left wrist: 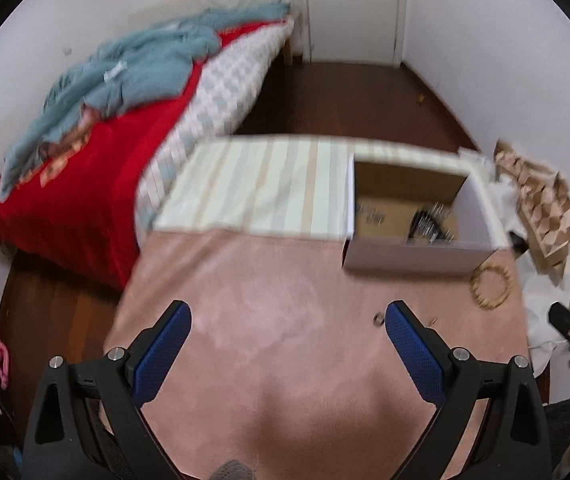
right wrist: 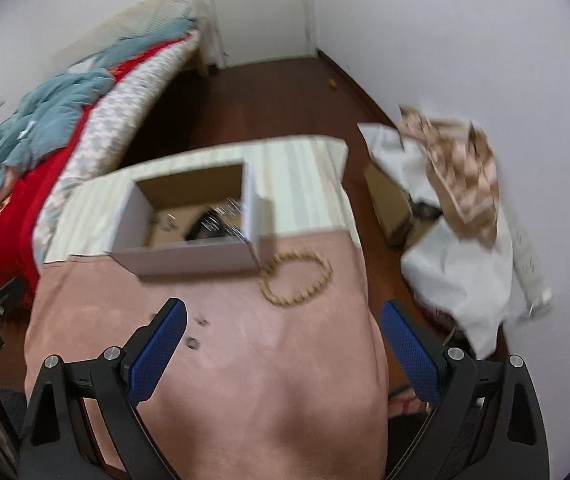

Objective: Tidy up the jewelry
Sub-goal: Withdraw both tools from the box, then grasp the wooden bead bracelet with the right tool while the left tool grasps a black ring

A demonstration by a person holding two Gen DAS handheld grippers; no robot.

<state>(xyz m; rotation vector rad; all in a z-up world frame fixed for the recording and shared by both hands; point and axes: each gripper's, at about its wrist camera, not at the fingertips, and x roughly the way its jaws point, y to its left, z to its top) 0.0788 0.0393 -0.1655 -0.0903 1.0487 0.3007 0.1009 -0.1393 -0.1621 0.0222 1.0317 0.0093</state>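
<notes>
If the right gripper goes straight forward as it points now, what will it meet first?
Probably the beaded bracelet on the pink cloth, then the open box just behind; depth is unclear. The right gripper is open and empty.

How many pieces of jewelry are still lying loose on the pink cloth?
3 that I can make out: a beaded bracelet beside the open box, plus a small ring and another tiny piece nearer the grippers. Blur may hide others.

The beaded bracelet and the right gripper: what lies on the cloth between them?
Nothing: in the right wrist view, only bare pink cloth lies between the beaded bracelet and the open right gripper. The small ring sits off by its left finger.
</notes>
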